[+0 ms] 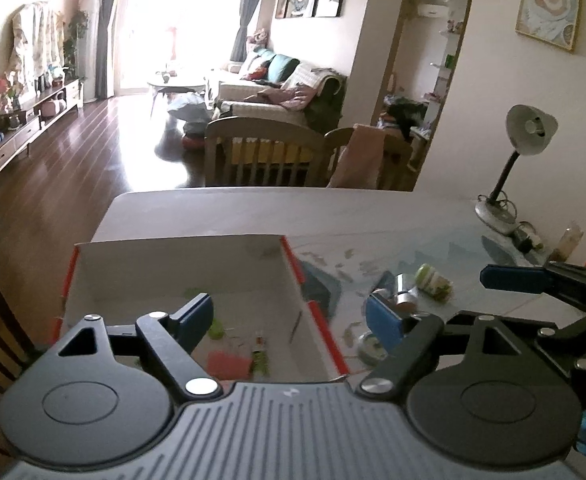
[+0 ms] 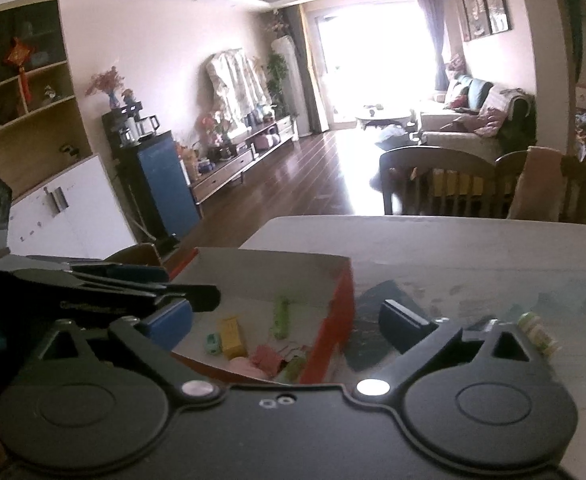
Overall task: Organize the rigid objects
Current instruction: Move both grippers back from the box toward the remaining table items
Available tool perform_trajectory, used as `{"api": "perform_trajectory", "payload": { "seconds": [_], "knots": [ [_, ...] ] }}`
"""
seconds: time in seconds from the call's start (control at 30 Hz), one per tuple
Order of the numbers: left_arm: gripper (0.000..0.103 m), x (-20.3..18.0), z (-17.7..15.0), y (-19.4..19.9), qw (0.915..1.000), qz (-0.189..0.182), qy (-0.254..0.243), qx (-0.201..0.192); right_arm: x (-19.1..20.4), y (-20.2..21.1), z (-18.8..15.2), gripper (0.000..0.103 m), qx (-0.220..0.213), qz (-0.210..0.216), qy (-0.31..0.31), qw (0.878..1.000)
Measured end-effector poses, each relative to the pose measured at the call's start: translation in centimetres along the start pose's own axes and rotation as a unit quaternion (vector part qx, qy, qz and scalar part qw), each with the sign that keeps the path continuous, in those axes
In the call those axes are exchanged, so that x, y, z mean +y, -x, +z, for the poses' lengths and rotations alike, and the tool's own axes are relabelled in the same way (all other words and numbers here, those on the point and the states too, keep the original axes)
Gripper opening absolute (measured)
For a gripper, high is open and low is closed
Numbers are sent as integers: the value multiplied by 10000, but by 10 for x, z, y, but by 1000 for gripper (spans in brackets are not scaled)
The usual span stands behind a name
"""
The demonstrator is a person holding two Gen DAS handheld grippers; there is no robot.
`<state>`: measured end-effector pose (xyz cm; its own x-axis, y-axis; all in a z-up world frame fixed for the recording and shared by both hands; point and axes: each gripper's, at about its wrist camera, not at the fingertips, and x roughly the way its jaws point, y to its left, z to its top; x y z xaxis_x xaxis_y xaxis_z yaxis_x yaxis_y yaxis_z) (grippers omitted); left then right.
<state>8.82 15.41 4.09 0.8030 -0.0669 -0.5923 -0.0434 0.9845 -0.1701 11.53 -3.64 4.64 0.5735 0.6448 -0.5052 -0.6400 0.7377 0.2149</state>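
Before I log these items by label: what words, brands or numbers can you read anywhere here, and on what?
None can be read for certain.
Small green-and-white bottle lying on the table: label print too blurred.
Left gripper arm, seen from the right wrist view: a line of embossed lettering, too faint to make out.
Small logo mark on the left gripper's body: a symbol, no letters.
Items in the red-edged box: no legible print.

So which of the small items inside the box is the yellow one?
The upright yellow block near the box's left side, beside a small teal piece. The others differ: a green stick lies further right, pink pieces sit nearer the camera.
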Motion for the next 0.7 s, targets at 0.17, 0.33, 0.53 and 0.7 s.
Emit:
{"api": "perform_trajectory", "payload": {
  "seconds": [0.17,0.33,0.53,0.7],
  "knots": [
    [85,-18,-1,0,9999,-103,-36,-109,-24,12,-7,101,-3,-102,-61,9999],
    [96,-39,-2,-9,9996,-213,-73,-160,-50,23,-14,101,20,-227,-140,9996],
    [103,-71,-6,-31,9996,-210,-111,-132,-92,36,-22,101,1,-467,-294,9985],
    [103,-95,-15,-51,9997,-184,-157,-56,-128,42,-28,101,-10,-782,-218,9967]
  ]
}}
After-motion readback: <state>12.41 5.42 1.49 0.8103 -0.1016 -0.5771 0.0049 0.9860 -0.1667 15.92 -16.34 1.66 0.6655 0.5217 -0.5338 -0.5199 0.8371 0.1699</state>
